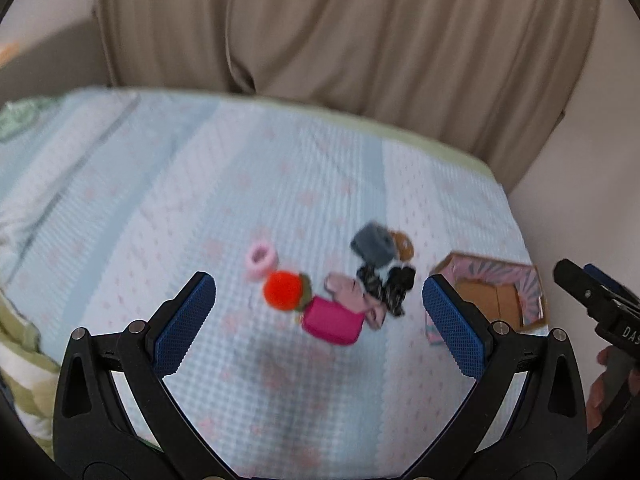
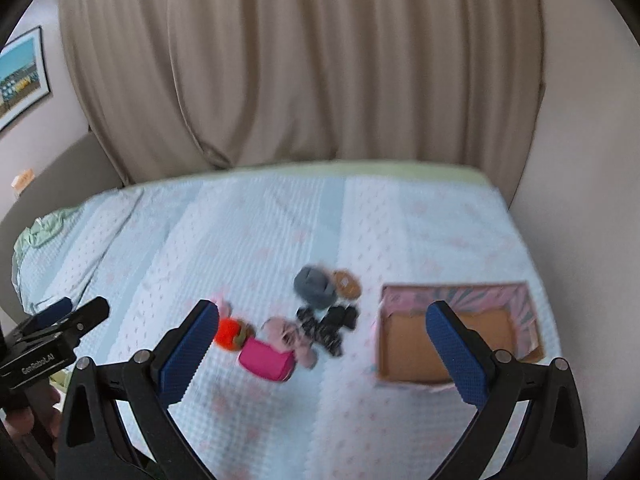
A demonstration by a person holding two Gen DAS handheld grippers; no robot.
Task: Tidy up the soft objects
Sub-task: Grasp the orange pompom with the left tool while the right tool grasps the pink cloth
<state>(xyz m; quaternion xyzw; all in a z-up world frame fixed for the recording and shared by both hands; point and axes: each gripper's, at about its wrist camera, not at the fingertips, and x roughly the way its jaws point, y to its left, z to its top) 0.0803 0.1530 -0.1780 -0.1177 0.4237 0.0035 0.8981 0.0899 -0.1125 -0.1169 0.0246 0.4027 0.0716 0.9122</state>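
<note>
Toys [image 2: 280, 340] strung leftward from box [image 2: 460, 336]

The bedspread [image 2: 256, 240] is showing pale blue and white stripes with faint pink specks. The box [image 2: 524, 312] is showing a pink, grey-streaked rim and a tan brown inside. The pouch [image 1: 334, 320] is showing magenta, the pompom [image 1: 282, 290] bright orange-red, the ring [image 1: 261, 258] pale pink. The curtain [image 2: 320, 60] is showing plain beige.
</note>
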